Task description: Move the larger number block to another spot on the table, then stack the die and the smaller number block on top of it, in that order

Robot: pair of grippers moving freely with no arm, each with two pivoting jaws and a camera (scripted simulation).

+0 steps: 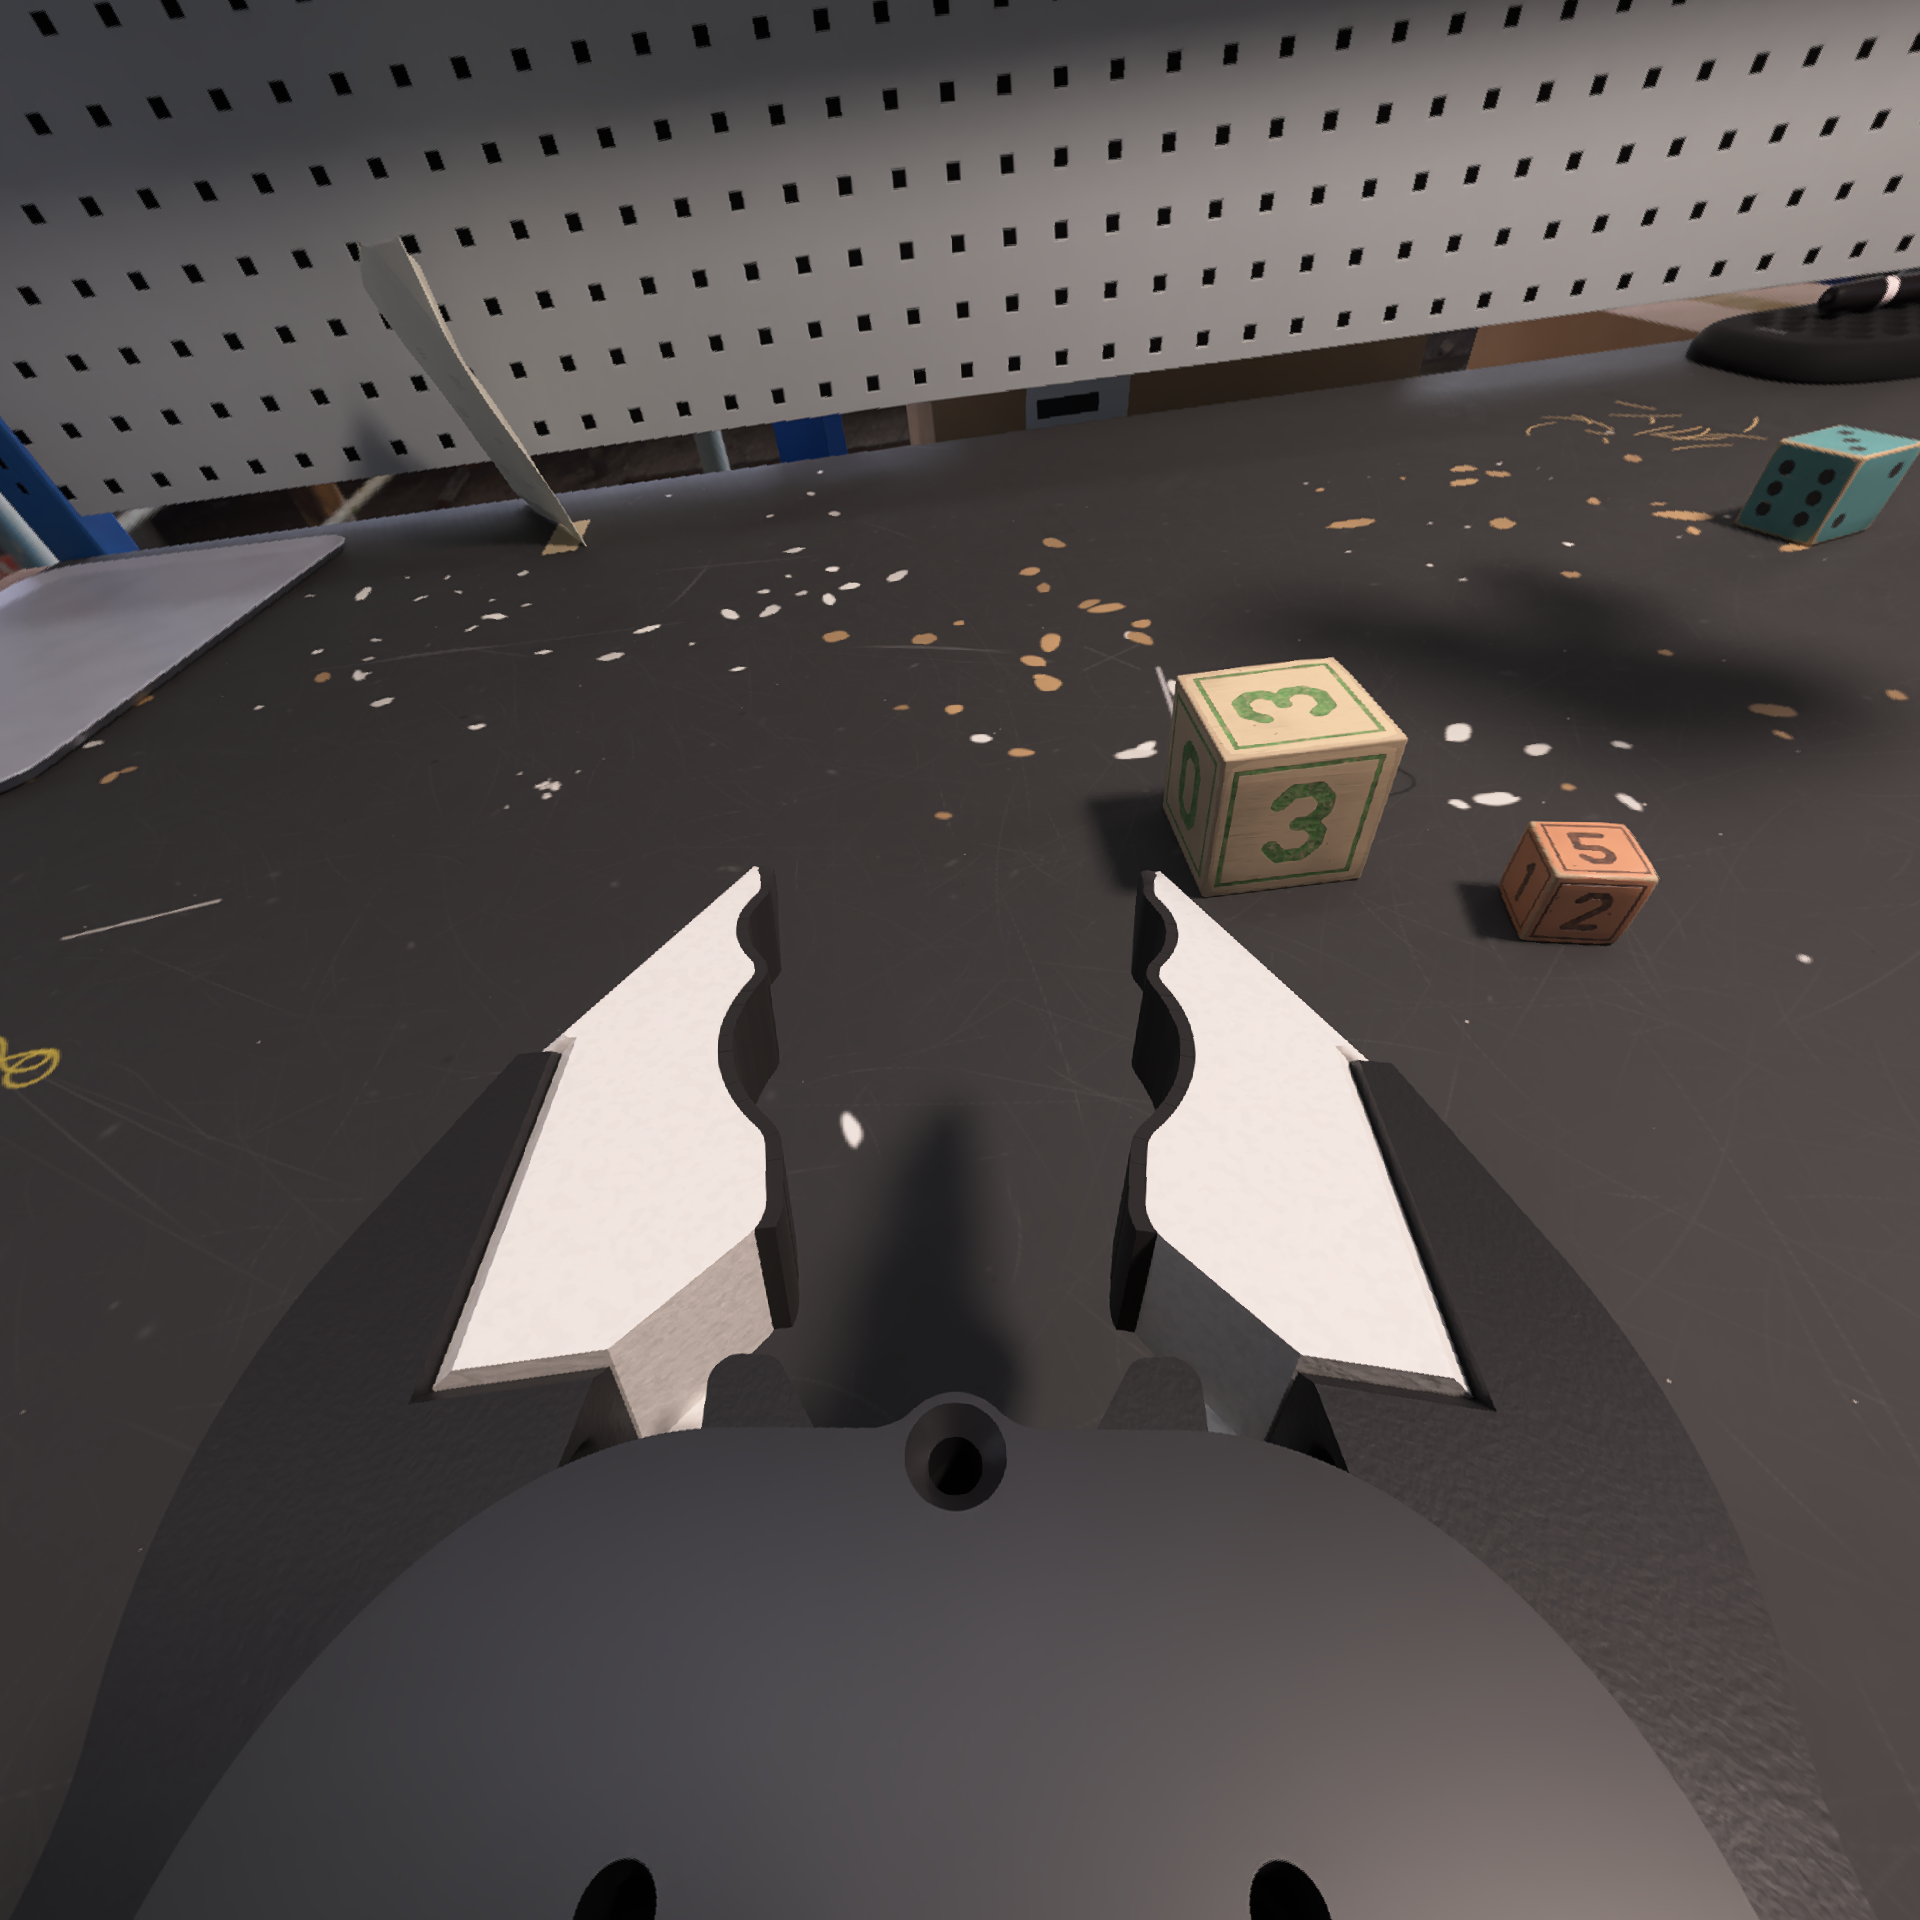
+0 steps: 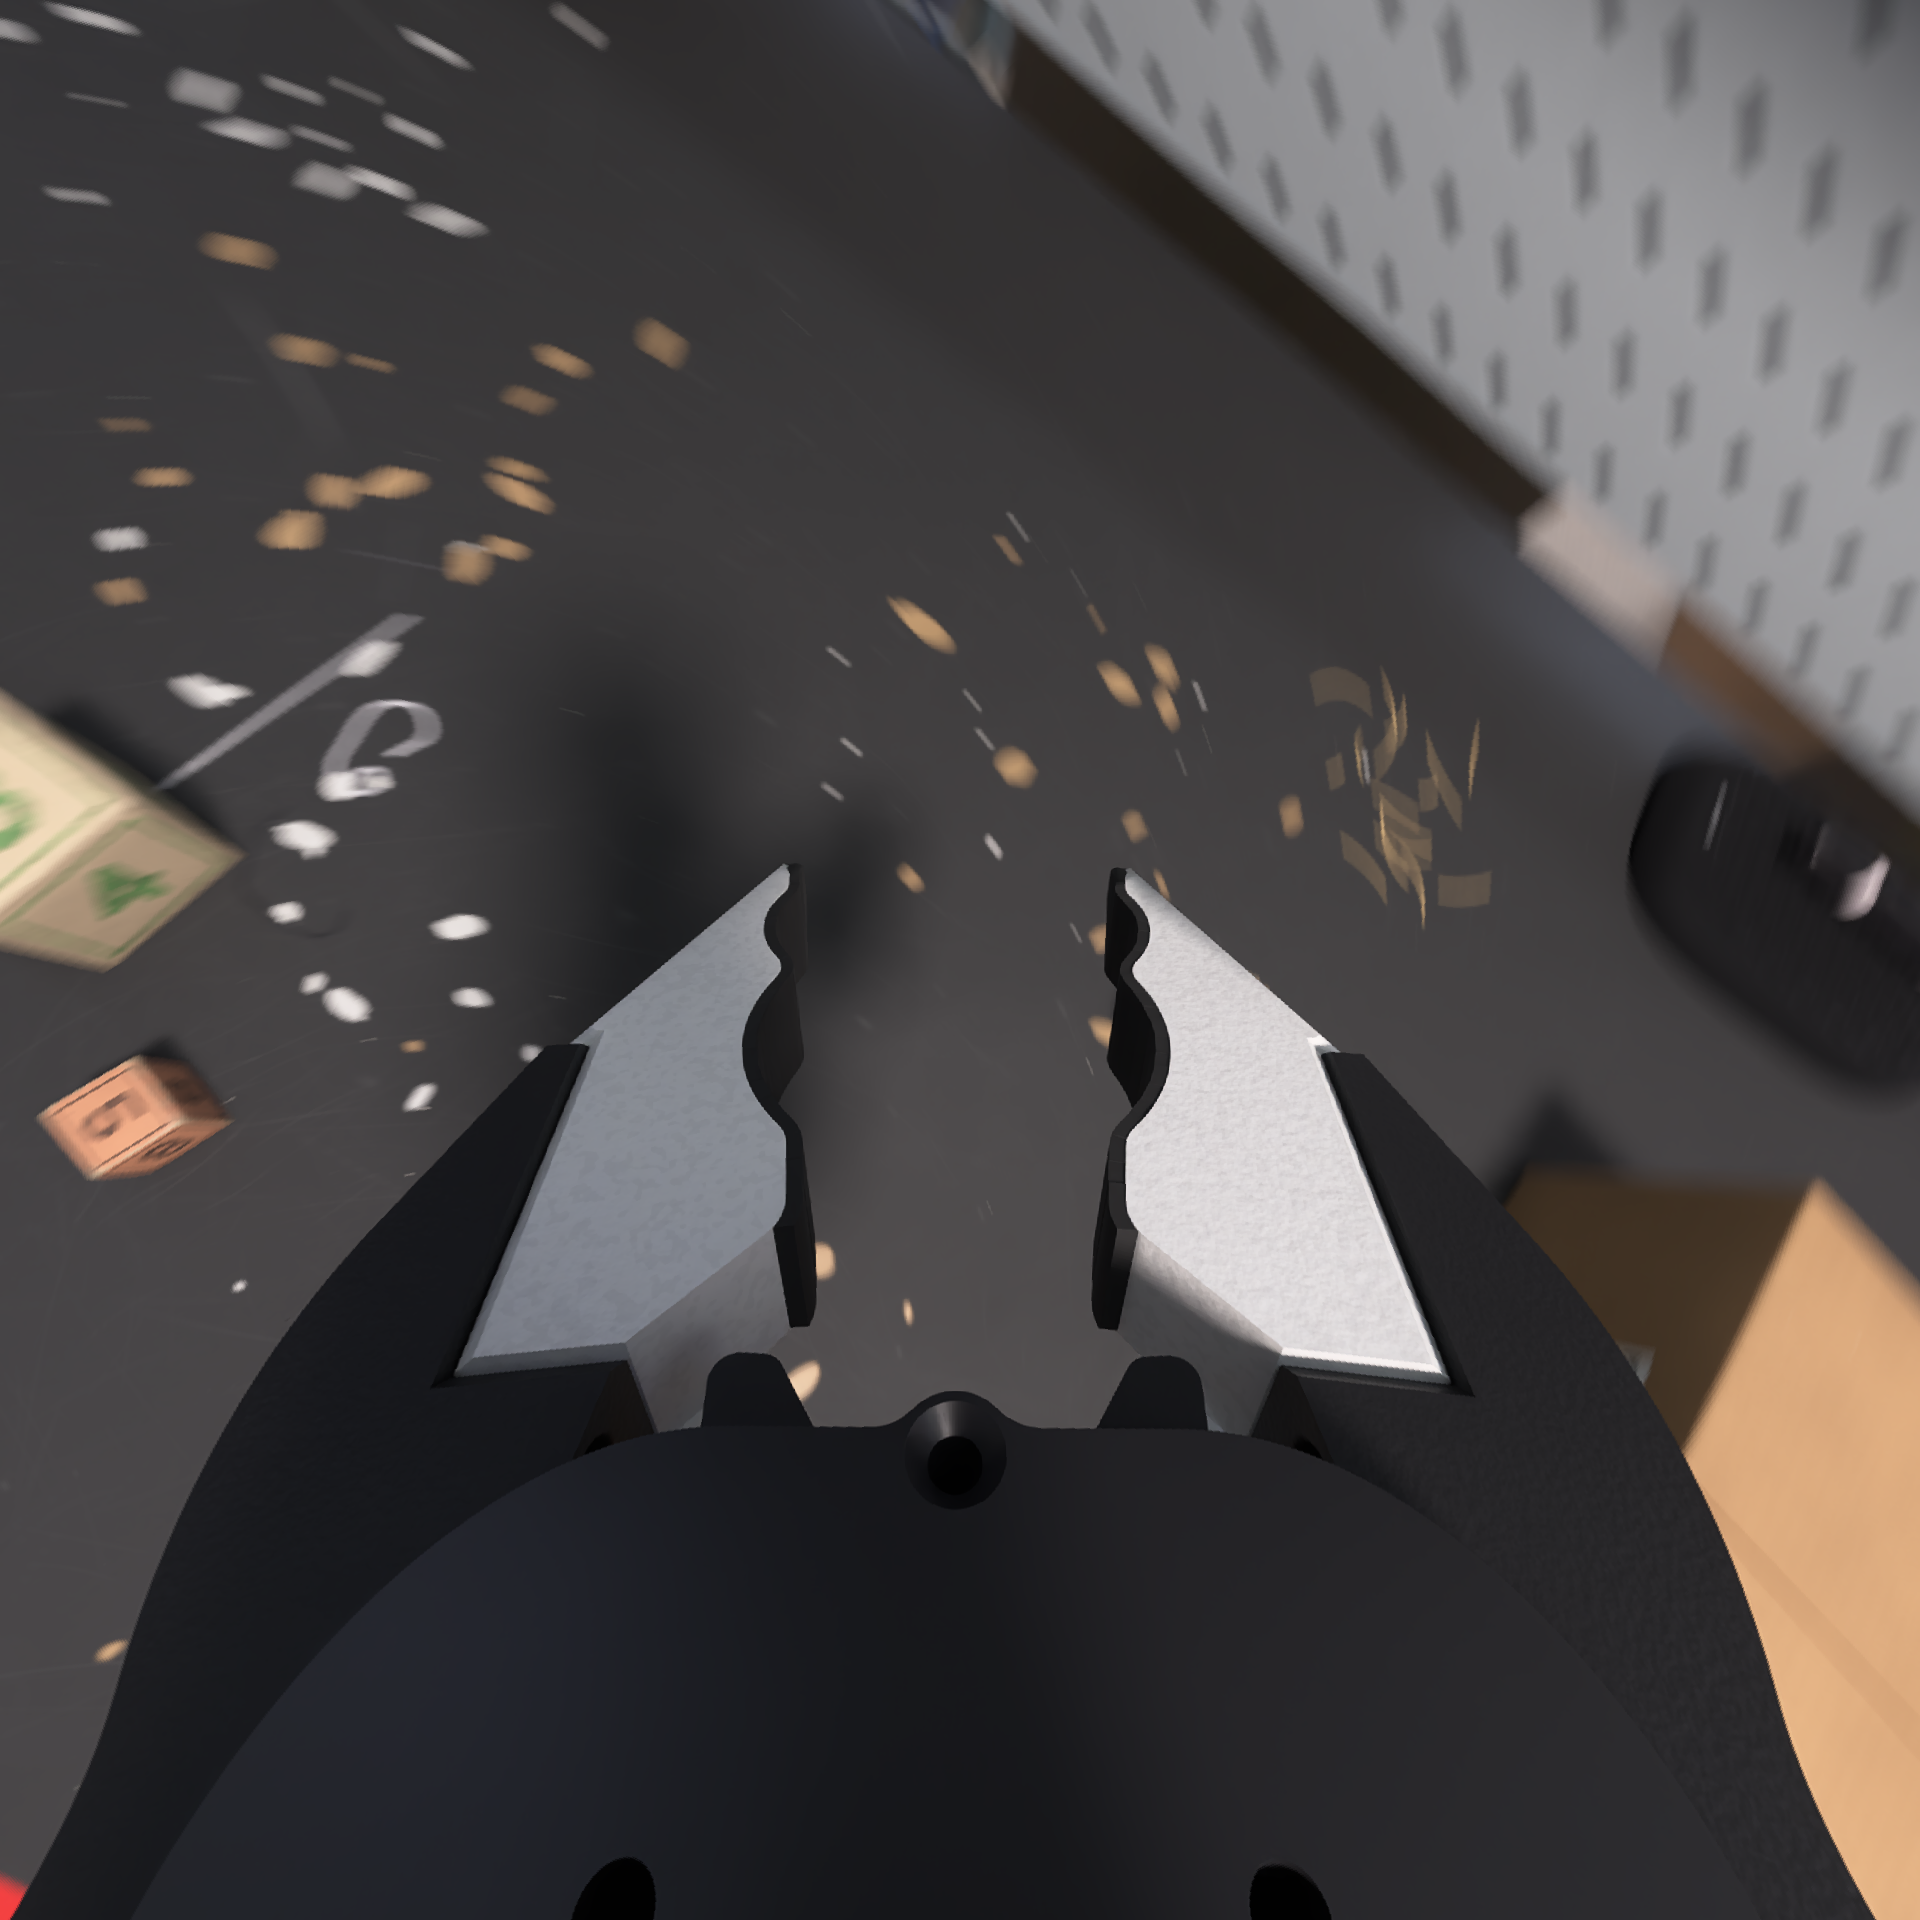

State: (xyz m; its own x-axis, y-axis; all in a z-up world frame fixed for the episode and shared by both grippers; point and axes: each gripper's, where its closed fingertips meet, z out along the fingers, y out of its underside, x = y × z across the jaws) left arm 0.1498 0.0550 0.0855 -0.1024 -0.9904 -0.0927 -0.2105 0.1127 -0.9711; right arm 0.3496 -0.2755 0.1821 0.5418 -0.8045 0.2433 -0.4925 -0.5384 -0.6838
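Observation:
The larger number block (image 1: 1283,774), pale wood with green numerals, stands on the dark table (image 1: 727,987) just ahead and right of my left gripper (image 1: 954,883), which is open and empty. The smaller number block (image 1: 1577,883), orange-brown with dark numerals, sits to its right. The teal die (image 1: 1829,483) with black pips lies far right near the back. In the blurred right wrist view my right gripper (image 2: 954,878) is open and empty above the bare table; the larger block (image 2: 94,842) and the smaller block (image 2: 135,1114) lie at the left edge. The die is hidden there.
A grey pegboard wall (image 1: 935,208) runs along the back of the table. A grey flat sheet (image 1: 125,634) lies at far left. A black round object (image 1: 1818,338) sits at the back right, also in the right wrist view (image 2: 1787,914). A cardboard box (image 2: 1808,1455) stands beyond the table's right edge.

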